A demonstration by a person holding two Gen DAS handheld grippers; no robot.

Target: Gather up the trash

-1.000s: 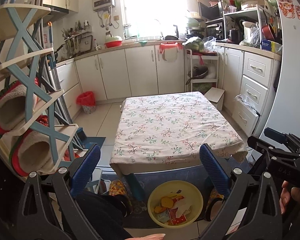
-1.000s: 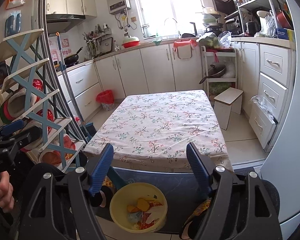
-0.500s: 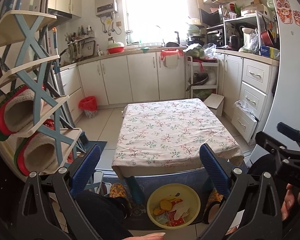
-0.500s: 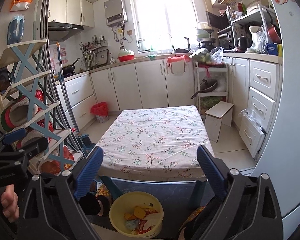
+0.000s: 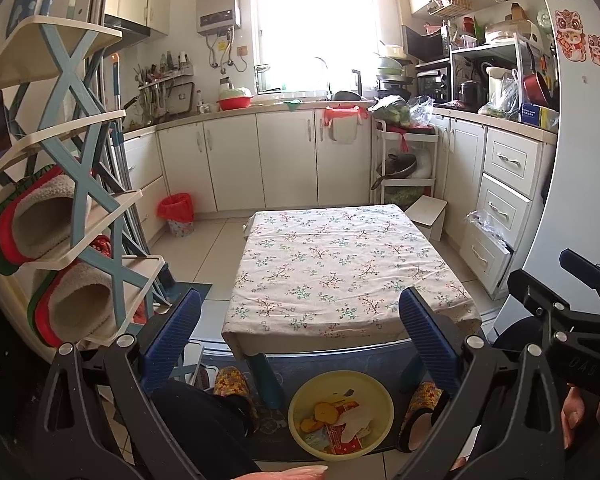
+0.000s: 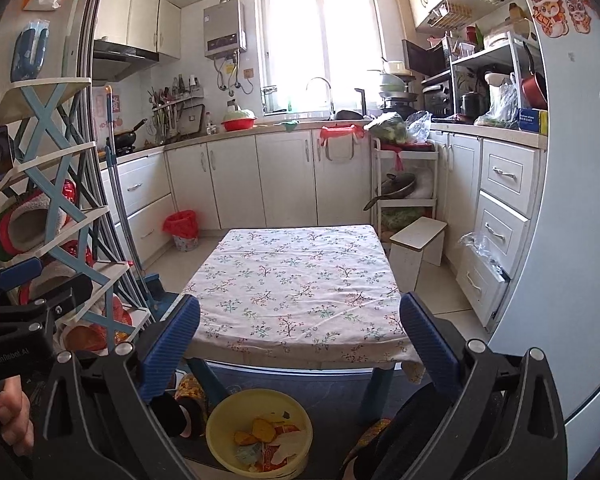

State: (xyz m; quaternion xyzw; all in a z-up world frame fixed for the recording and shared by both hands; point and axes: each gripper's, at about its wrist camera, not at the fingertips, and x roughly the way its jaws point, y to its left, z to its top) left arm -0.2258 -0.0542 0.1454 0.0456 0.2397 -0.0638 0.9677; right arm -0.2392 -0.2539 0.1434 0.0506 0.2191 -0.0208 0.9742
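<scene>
Two grippers hang side by side above the near edge of a low table, both aimed a little downward across the kitchen. The left gripper (image 5: 298, 322) has its jaws spread wide, blue pads well apart, with nothing between them. The right gripper (image 6: 300, 326) has just been opening and its jaws now stand fully spread too, with nothing between them. Each shows in the other's view: the right gripper's black frame at the right edge of the left view, the left one at the left edge of the right view, a hand (image 6: 14, 416) wrapped around its grip.

Below them, on the floor just in front of the table's near edge, sits a yellow bowl (image 5: 374, 388). It holds the trash (image 5: 334, 426): orange peel pieces, a red wrapper, crumpled white paper and a bluish scrap. The bowl rests on a dark mat, between the person's two patterned slippers (image 5: 230, 384), near a blue table leg (image 5: 266, 380).

The surface (image 5: 340, 264) is covered by a floral cloth, with no objects lying on it. A small white stool (image 6: 418, 240) stands just beside its far right corner. Well beyond the far left corner, by the white cabinets, is a small bin with a red liner (image 5: 176, 216). A shoe rack (image 5: 80, 200) with fluffy slippers stands to the left of the table.
</scene>
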